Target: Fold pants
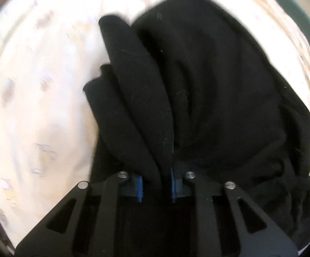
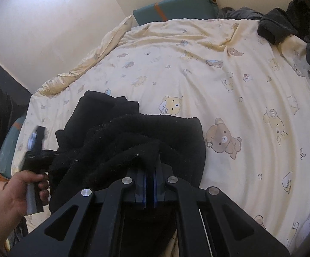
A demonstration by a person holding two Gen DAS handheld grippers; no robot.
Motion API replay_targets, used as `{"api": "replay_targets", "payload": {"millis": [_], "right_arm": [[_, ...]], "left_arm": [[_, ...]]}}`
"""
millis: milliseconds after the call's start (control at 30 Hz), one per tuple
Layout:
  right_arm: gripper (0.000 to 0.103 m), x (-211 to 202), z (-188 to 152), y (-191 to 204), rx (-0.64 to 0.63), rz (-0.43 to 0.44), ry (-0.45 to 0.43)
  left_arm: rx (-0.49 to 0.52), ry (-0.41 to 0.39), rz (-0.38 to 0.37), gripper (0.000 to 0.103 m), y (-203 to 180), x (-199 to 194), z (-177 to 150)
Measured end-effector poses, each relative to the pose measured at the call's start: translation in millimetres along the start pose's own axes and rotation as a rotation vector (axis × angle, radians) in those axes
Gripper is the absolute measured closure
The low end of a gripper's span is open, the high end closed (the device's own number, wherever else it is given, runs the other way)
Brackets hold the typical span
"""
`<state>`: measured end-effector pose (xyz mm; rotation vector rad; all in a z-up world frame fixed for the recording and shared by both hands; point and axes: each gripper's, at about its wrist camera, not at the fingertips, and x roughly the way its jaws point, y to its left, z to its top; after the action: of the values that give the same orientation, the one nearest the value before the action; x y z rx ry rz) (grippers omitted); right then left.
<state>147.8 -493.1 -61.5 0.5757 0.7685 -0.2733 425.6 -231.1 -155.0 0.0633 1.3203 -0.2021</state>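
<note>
The black pants (image 1: 197, 75) lie bunched on a cream bear-print bed sheet (image 1: 37, 107). In the left wrist view, a thick fold of them runs down between the blue pads (image 1: 140, 185) of my left gripper (image 1: 157, 181), which is shut on it. In the right wrist view, the pants (image 2: 133, 132) sit heaped in front of my right gripper (image 2: 151, 165). Its jaws are pressed together, with a pinch of the fleecy cloth draped over the tips. A hand (image 2: 20, 184) holds the left gripper (image 2: 37, 147) at the left edge of the heap.
The sheet (image 2: 240, 85) spreads wide to the right and far side. A green pillow (image 2: 176, 6) lies against the wall at the head. Dark clothes (image 2: 283, 25) are piled at the far right corner. Another green cushion (image 2: 11, 145) sits at the bed's left edge.
</note>
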Motion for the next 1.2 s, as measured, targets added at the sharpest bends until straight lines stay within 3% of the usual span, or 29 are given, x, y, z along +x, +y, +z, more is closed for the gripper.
{"api": "replay_targets", "payload": {"millis": [200, 333, 433, 500, 533, 567, 767, 800, 967, 1100, 1167, 1200], "right_arm": [[0.099, -7.7, -0.6, 5.9, -0.031, 0.071, -0.009], [0.099, -14.5, -1.9, 9.4, -0.032, 0.090, -0.022], [0.099, -14.7, -3.6, 16.3, -0.049, 0.140, -0.007], [0.099, -10.0, -7.3, 25.7, -0.074, 0.158, 0.025], [0.099, -8.2, -9.2, 29.8, -0.085, 0.164, 0.036], [0.099, -6.0, -11.4, 35.0, -0.102, 0.165, 0.049], [0.099, -2.6, -21.1, 53.6, -0.164, 0.150, 0.071], [0.099, -3.8, -22.1, 54.8, -0.167, 0.150, 0.069], [0.099, -12.7, -24.4, 56.4, -0.169, 0.156, 0.049], [0.099, -20.1, -25.8, 57.7, -0.184, 0.149, 0.038], [0.099, -24.4, -25.2, 56.1, -0.180, 0.155, 0.032], [0.099, -26.3, -24.7, 54.8, -0.173, 0.159, 0.029]], "left_arm": [[0.014, -0.174, 0.046, 0.089, 30.9, -81.1, -30.3], [0.042, -0.247, 0.130, 0.089, 67.9, -130.9, -67.1], [0.014, -0.248, 0.177, 0.089, 108.1, -156.8, -114.3], [0.001, -0.188, 0.205, 0.089, 133.4, -161.5, -169.5], [0.004, -0.166, 0.206, 0.089, 128.6, -158.1, -177.7], [0.004, -0.128, 0.203, 0.089, 134.1, -157.2, -209.4], [-0.010, -0.039, 0.065, 0.089, 100.1, -165.0, -328.2], [-0.007, -0.018, 0.013, 0.090, 86.8, -169.0, -348.3], [0.061, 0.047, -0.106, 0.090, 41.3, -185.4, -387.4], [0.162, 0.130, -0.248, 0.090, -19.6, -199.1, -420.2], [0.203, 0.142, -0.242, 0.089, -33.9, -197.0, -425.5], [0.219, 0.157, -0.201, 0.089, -37.9, -190.1, -424.9]]}}
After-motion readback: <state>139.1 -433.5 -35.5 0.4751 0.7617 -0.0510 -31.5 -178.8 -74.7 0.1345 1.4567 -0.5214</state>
